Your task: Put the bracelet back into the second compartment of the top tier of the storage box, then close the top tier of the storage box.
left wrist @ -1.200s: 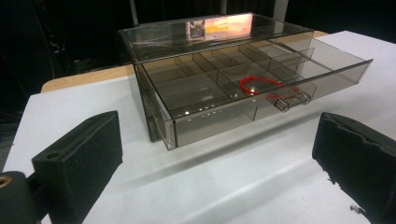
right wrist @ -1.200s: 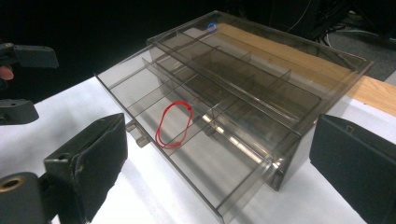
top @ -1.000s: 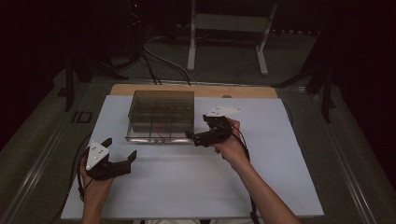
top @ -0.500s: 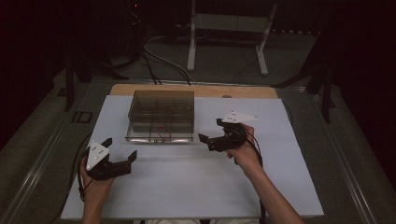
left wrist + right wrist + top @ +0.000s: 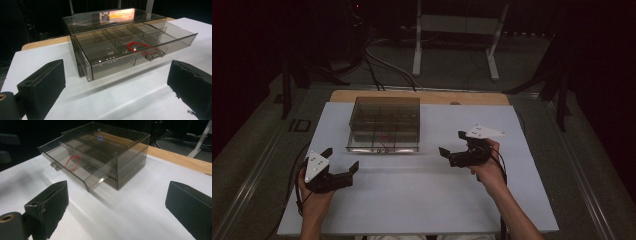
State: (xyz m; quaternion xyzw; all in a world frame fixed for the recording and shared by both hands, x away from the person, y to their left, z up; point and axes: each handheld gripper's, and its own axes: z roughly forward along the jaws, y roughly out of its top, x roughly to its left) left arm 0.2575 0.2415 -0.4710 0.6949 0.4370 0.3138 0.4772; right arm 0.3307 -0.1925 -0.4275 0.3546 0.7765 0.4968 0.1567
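A smoky transparent drawer box (image 5: 384,111) stands at the back middle of the white table top (image 5: 422,200). Its drawer (image 5: 130,50) is pulled out toward me and split into several compartments. A red loop (image 5: 137,46) lies in a front compartment, behind the small clear handle (image 5: 154,55); the red loop (image 5: 72,162) is also seen through the drawer wall. My left gripper (image 5: 342,159) is open near the front left, apart from the box. My right gripper (image 5: 452,143) is open to the right of the drawer front, clear of it. Both hold nothing.
A wooden strip (image 5: 462,96) runs along the table's far edge behind the box. Cables (image 5: 377,65) and a white metal stand (image 5: 452,30) sit on the dark floor beyond. Bare white surface lies between the two grippers and the near edge.
My right gripper has drawn back to the right and toward me, away from the drawer's right front corner. The left gripper and the box have stayed put.
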